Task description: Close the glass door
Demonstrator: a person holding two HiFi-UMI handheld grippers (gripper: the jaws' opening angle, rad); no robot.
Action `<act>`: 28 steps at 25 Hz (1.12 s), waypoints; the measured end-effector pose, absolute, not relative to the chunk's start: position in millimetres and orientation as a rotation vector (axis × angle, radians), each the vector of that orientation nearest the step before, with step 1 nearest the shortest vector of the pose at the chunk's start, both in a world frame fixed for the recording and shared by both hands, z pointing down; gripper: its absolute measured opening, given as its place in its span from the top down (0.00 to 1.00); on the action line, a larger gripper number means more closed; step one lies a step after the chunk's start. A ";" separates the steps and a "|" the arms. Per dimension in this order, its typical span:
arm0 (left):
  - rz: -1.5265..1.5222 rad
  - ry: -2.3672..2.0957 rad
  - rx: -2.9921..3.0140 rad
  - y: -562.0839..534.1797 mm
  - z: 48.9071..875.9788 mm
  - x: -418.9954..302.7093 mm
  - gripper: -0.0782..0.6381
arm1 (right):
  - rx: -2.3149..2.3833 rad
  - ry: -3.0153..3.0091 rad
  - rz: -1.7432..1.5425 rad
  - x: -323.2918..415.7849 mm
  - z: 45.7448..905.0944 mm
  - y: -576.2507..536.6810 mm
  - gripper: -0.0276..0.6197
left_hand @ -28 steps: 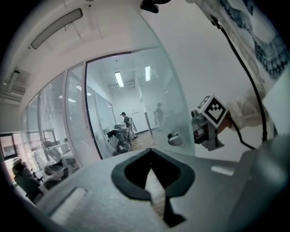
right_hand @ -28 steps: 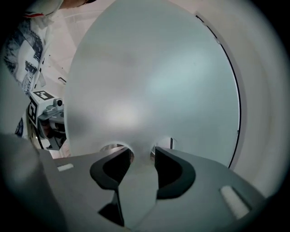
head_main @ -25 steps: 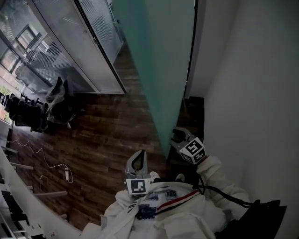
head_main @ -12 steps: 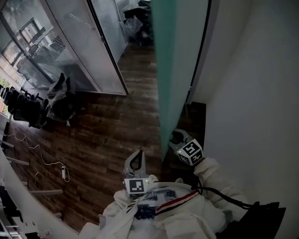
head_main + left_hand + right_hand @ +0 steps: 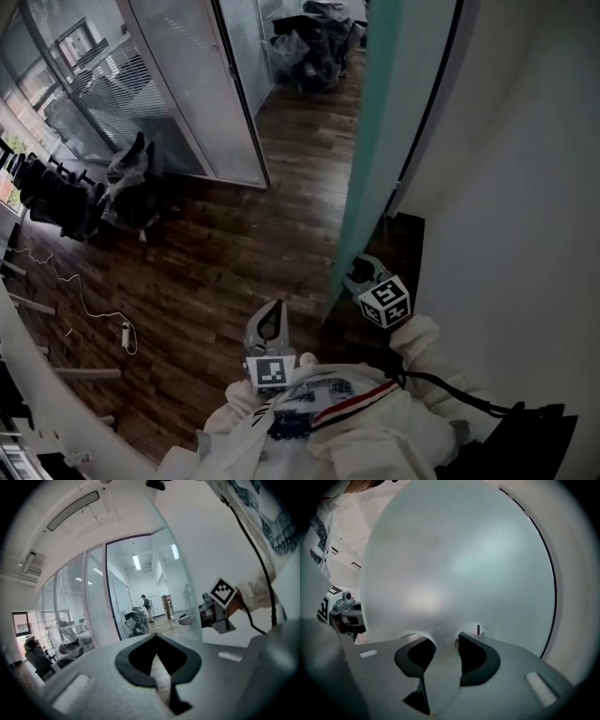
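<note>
Your right gripper (image 5: 362,273) is clamped on the free edge of the door (image 5: 375,141). In the right gripper view the frosted pane fills the frame, and its edge runs down between the two jaws with a pad against each face. The door is not closed. It stands angled out from the white wall (image 5: 525,187), with a wedge of dark floor (image 5: 398,234) showing between the pane and the wall at its foot.

Your left gripper (image 5: 273,307) is clenched on nothing. Its view shows the jaw tips meeting, with only wood floor (image 5: 234,253) visible through the loop behind them. You hold it close to your chest, well clear of the door and pointing out over the floor.

A glass partition (image 5: 178,84) runs along the far side of the room, with dark chairs (image 5: 56,202) at its left.
</note>
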State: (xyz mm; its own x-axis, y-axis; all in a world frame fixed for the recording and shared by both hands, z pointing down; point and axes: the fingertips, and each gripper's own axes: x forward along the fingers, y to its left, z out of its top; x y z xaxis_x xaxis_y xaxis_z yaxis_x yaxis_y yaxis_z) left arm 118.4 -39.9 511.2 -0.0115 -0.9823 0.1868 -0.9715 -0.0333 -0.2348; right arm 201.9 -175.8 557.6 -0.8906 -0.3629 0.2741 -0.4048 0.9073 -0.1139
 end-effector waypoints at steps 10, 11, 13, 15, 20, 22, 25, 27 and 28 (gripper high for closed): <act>-0.481 2.343 -2.067 -1.5 515.0 69.7 0.89 | 0.628 -2.816 0.258 165.2 540.6 -194.8 0.72; -0.488 2.365 -2.053 1.6 521.0 64.2 0.89 | 0.625 -2.810 0.258 158.6 545.1 -197.7 0.72; -0.516 2.409 -2.015 6.8 533.8 52.7 0.89 | 0.619 -2.793 0.256 144.4 553.1 -203.5 0.72; -0.523 2.450 -1.988 11.8 539.8 43.2 0.89 | 0.620 -2.777 0.252 130.7 553.4 -206.0 0.72; -0.550 2.520 -1.909 16.6 544.5 17.2 0.89 | 0.652 -2.762 0.242 98.2 541.1 -209.4 0.72; -0.564 2.540 -1.881 -1.5 547.2 5.1 0.89 | 0.682 -2.754 0.237 82.5 548.5 -223.8 0.72; -0.567 2.577 -1.819 -22.4 542.3 -15.3 0.89 | 0.705 -2.741 0.221 61.9 555.0 -236.1 0.72; -0.594 2.606 -1.777 -32.4 539.5 -32.7 0.89 | 0.687 -2.748 0.215 43.5 553.7 -241.6 0.73; -0.628 2.609 -1.762 -37.8 535.5 -40.1 0.89 | 0.674 -2.752 0.214 33.3 552.4 -243.2 0.73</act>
State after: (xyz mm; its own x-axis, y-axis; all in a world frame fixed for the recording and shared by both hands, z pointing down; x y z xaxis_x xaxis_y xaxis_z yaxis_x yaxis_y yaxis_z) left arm -40.1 -37.8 535.5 -0.3957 -0.8777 0.2701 -0.9045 0.3217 -0.2799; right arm 33.3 -243.2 552.4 -0.8451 -0.4273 0.3214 -0.4718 0.8788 -0.0721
